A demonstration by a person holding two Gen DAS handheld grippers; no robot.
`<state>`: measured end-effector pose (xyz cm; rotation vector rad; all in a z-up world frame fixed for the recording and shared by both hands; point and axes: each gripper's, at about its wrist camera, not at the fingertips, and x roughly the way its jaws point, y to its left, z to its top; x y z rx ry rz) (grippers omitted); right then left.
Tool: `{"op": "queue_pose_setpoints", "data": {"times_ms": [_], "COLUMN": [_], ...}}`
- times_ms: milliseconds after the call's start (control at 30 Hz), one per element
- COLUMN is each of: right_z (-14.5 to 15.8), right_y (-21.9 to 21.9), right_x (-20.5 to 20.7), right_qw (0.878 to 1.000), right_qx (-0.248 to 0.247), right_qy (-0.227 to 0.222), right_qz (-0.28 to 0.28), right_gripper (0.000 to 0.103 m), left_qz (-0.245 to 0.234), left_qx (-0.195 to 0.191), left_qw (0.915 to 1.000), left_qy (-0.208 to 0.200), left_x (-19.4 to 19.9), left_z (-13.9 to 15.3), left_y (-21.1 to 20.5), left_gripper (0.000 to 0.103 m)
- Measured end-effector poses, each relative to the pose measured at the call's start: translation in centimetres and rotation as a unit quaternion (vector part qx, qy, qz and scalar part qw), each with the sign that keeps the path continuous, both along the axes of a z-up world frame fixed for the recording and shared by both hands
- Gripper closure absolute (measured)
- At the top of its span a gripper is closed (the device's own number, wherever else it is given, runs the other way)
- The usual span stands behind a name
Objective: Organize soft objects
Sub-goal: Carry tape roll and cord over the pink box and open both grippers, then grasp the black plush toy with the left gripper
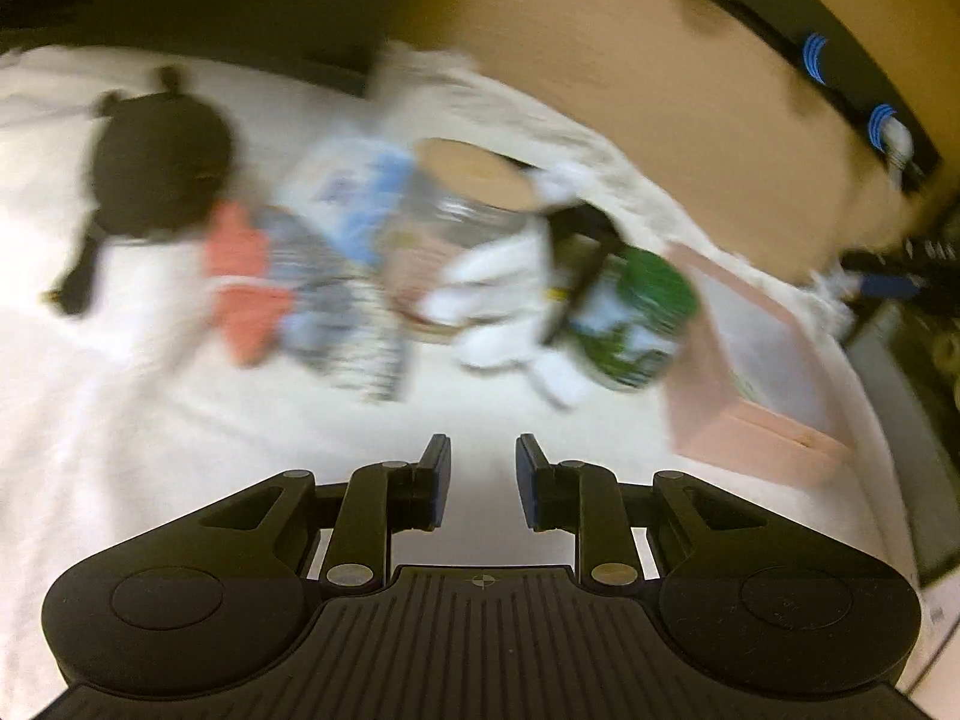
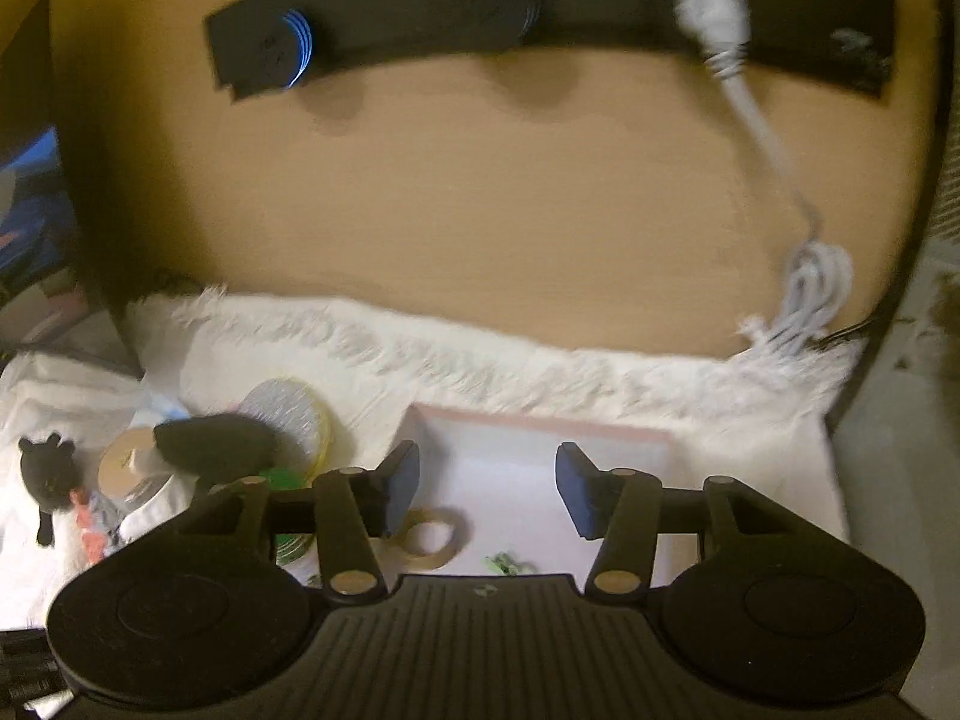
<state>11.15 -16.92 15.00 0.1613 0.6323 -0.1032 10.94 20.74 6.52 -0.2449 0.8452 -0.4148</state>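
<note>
In the blurred left wrist view, soft things lie in a row on the white cloth (image 1: 180, 420): a black plush toy (image 1: 156, 174), an orange cloth piece (image 1: 243, 282), a striped grey cloth (image 1: 342, 318) and a white plush toy (image 1: 510, 294) with a black part. My left gripper (image 1: 483, 480) is open and empty, short of them. A pink box (image 1: 750, 372) stands at the right. My right gripper (image 2: 486, 486) is open and empty above the pink box (image 2: 540, 420). The black plush (image 2: 45, 468) shows far left.
A clear jar with a tan lid (image 1: 468, 192) and a green-labelled jar (image 1: 636, 324) stand among the soft things. The box holds a tape roll (image 2: 429, 537) and a small green item (image 2: 507, 564). A brown wall carries a black socket strip (image 2: 540, 18) with a white plug (image 2: 717, 18).
</note>
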Motion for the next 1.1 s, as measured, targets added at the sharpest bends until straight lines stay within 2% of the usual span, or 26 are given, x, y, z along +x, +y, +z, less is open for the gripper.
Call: {"op": "queue_pose_setpoints", "data": {"times_ms": [133,267,367,467,567,667,733,833,900,967,1033,1100], "right_z": [-1.8,-3.6,-4.9,-6.4,-7.7,-8.7,-9.2,-9.8,-10.1,-10.4,-10.5,-10.7], "right_y": [4.5,9.9,14.0,17.9,20.7,22.5,23.2,23.6,23.7,23.8,24.0,24.4], "right_x": [1.3,2.0,1.7,1.0,0.2,-0.1,-0.1,0.0,0.0,0.2,0.0,0.1], "right_qw": [0.999,0.995,0.991,0.984,0.976,0.970,0.969,0.970,0.970,0.971,0.970,0.969], "right_qx": [-0.015,-0.022,-0.037,-0.063,-0.103,-0.117,-0.113,-0.107,-0.102,-0.097,-0.094,-0.096], "right_qy": [0.011,0.021,0.031,0.043,0.051,0.063,0.072,0.083,0.089,0.093,0.095,0.095], "right_qz": [0.040,0.092,0.127,0.163,0.186,0.202,0.206,0.203,0.200,0.199,0.202,0.208], "right_gripper": [0.048,0.044,0.043,0.040,0.040,0.040,0.040,0.040,0.040,0.040,0.040,0.040], "left_qz": [0.059,0.121,0.165,0.187,0.168,0.102,0.060,0.036,0.035,0.027,0.023,0.019], "left_qx": [0.018,0.027,0.019,0.009,0.013,0.066,0.116,0.143,0.130,0.109,0.071,0.030], "left_qw": [0.9979,0.9909,0.9832,0.9777,0.9796,0.9872,0.9854,0.9811,0.9844,0.9897,0.9960,0.9992], "left_qy": [-0.019,-0.053,-0.076,-0.094,-0.109,-0.103,-0.109,-0.125,-0.113,-0.088,-0.049,-0.018], "left_x": [0.7,2.2,3.6,5.7,8.1,10.3,10.7,10.6,10.9,11.9,12.9,13.6], "left_z": [0.6,1.8,2.9,4.0,5.0,5.0,4.6,4.4,4.2,3.9,3.5,2.7], "left_y": [3.1,7.1,10.0,12.0,12.5,11.1,10.0,9.7,10.2,10.8,11.5,11.9], "left_gripper": [0.077,0.077,0.077,0.077,0.077,0.077,0.068,0.059,0.052,0.037,0.024,0.019]}}
